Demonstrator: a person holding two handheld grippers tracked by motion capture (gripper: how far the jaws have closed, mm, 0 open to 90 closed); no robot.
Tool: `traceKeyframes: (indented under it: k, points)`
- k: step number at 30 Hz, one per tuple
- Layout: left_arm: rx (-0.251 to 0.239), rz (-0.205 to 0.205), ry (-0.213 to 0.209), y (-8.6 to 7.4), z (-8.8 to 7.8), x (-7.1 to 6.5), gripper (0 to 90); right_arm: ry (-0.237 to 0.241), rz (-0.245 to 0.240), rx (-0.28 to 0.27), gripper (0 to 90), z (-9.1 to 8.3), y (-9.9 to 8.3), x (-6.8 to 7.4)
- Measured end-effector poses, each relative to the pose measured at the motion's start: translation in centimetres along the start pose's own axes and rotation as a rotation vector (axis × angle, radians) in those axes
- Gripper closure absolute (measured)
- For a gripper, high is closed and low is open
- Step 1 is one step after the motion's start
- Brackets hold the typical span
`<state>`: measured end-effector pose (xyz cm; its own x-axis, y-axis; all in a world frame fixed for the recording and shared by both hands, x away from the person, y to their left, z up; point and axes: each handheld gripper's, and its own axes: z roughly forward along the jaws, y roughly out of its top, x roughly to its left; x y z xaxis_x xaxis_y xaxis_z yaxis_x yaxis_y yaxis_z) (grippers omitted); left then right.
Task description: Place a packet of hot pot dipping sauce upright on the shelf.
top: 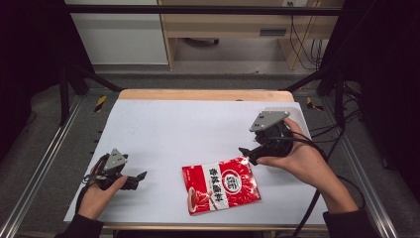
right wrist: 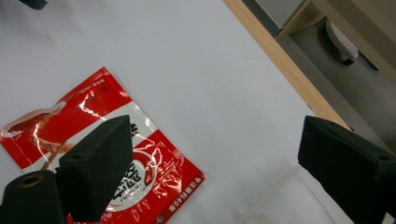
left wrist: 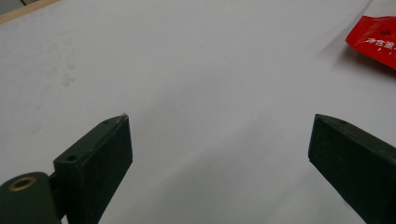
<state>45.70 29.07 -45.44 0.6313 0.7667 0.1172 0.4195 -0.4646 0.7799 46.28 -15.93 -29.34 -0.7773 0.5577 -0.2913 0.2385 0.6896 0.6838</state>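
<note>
Both grippers I find with jaws apart, nothing between: left gripper [top: 140, 176] near left, right gripper [top: 246, 153] just right of the red packet [top: 221, 186], which lies flat near-centre on the white table [top: 188, 129].

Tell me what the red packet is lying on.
The red packet lies flat on the white sheet covering the wooden table. Whatever is directly beneath the packet is hidden by it.

packet [top: 221, 187]: glossy red, white band and round logo, dark lettering, food picture at its near left corner
table cover [top: 188, 129]: plain white
table edge [top: 205, 94]: pale wood
gripper jaws: black
plates on grippers: grey
</note>
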Motion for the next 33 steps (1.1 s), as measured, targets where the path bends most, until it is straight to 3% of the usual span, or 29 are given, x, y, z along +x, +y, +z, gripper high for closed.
traceKeyframes:
  k: [7,14,26,27,33]
  points:
    - [0.0,0.019,-0.005,0.2,0.1,-0.1,6.2,0.034,0.037,-0.021,10.4,2.6,-0.2,1.9]
    - [0.0,0.033,-0.013,0.3,0.1,-0.4,6.0,0.026,0.042,-0.047,11.4,3.2,-0.2,4.0]
    - [0.006,0.032,-0.018,0.4,0.3,-0.8,6.0,-0.005,0.116,-0.052,15.0,4.7,-1.6,5.5]
    - [0.006,0.032,-0.019,0.4,0.2,-0.8,6.0,0.006,0.14,-0.039,17.6,5.0,-1.9,5.8]
    - [0.009,0.035,-0.024,0.4,0.1,-0.9,6.0,0.021,0.163,-0.028,15.8,6.5,-2.8,6.9]
